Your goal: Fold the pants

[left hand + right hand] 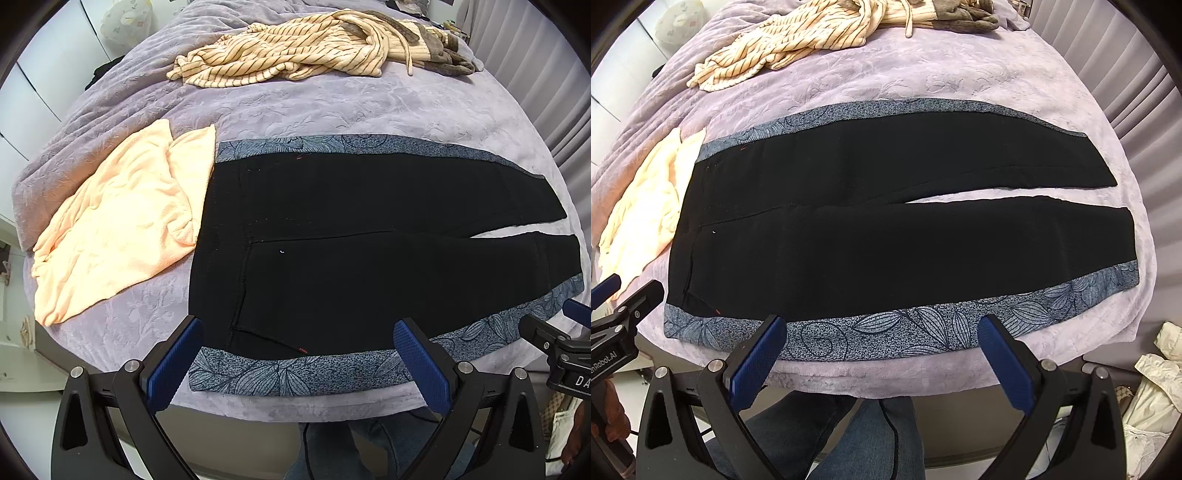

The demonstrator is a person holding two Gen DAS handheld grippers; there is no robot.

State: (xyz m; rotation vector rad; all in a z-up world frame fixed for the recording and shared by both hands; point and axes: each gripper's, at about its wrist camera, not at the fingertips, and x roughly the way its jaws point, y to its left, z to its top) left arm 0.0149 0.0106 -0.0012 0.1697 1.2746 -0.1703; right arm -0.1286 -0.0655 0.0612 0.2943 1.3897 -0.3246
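While the left gripper hangs wide open and empty over the near hem by the waistband, the black pants with blue-grey leaf-print side stripes lie flat on the lilac plush bedspread, long axis left to right, waist left, legs right. Further right, the right gripper spreads equally wide above the near stripe.

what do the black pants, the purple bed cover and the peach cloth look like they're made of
Black pants: matte, soft knit or fleece, no sheen; side strips of speckled blue-grey leaf-print fabric.
Purple bed cover: plush velvety pile, embossed floral pattern catching light.
Peach cloth: probably fluffy fleece or terry, with a nubby, rumpled surface.
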